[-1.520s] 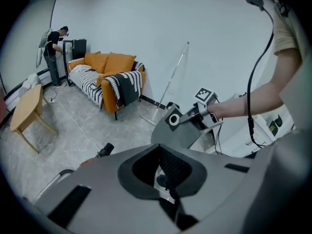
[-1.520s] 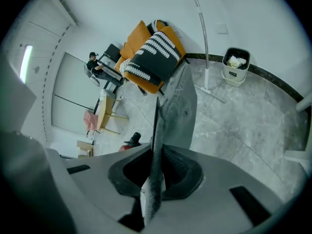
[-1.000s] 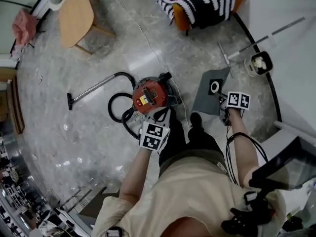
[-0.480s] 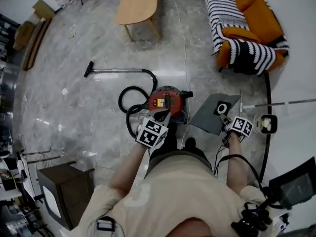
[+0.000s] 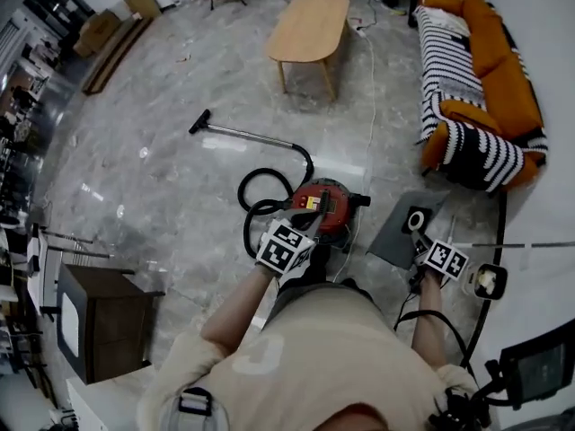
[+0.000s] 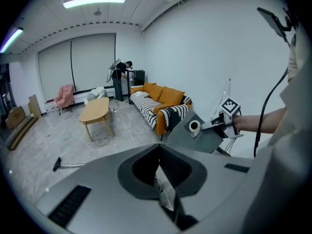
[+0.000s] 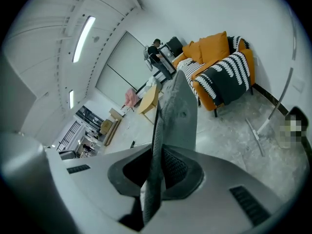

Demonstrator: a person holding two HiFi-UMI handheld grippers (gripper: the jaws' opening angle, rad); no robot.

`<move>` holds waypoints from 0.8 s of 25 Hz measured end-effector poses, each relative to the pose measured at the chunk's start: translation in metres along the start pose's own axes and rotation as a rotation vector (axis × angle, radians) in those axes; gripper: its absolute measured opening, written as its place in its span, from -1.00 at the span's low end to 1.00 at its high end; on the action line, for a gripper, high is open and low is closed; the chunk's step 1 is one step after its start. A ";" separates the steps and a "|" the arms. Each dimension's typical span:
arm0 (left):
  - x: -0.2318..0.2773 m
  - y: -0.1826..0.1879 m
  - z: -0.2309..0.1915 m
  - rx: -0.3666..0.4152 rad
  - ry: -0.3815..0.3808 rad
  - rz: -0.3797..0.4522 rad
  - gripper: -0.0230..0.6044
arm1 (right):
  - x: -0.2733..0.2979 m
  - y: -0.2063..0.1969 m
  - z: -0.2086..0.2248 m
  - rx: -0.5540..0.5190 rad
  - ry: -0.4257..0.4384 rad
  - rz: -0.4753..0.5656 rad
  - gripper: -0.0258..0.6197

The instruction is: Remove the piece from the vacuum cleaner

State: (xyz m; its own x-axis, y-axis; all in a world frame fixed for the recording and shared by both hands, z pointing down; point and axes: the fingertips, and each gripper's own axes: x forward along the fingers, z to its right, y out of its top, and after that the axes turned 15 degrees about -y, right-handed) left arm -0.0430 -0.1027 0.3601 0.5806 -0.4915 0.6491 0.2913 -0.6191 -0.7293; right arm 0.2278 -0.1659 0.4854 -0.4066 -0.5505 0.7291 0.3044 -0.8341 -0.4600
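**Head view.** We list a red vacuum cleaner (image 5: 337, 206) on the marble floor (image 5: 162, 178). Its black hose (image 5: 260, 187) is coiled beside it, and its wand (image 5: 241, 135) lies toward the upper left. The left gripper (image 5: 305, 223) hangs over the cleaner's near side. The right gripper (image 5: 420, 241) is off to the right, holding a flat grey piece (image 5: 400, 232) with a white ring, apart from the vacuum cleaner. Beyond stand a wooden table (image 5: 310, 23) and an orange sofa (image 5: 490, 79).

**Left gripper view.** We see its jaws pressed together, with nothing we can make out between them. The grey piece shows beyond them, in the other gripper.

**Right gripper view.** We see its jaws pinching the grey piece edge-on, with the piece rising from between them.
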 end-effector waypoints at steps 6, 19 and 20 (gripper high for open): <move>-0.029 0.003 0.011 -0.040 0.034 0.001 -0.92 | -0.013 -0.008 -0.034 0.053 0.102 -0.038 -0.82; -0.065 -0.015 -0.011 -0.069 0.074 0.044 -0.92 | -0.024 -0.002 -0.113 0.021 0.224 -0.015 -0.82; -0.069 -0.019 -0.014 -0.075 0.072 0.050 -0.92 | -0.026 -0.003 -0.122 0.001 0.224 -0.012 -0.82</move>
State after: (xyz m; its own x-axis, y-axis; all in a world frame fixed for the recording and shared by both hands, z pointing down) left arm -0.0993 -0.0661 0.3320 0.5359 -0.5642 0.6280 0.2041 -0.6352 -0.7449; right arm 0.1325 -0.1535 0.4066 -0.5917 -0.5343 0.6037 0.2990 -0.8409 -0.4511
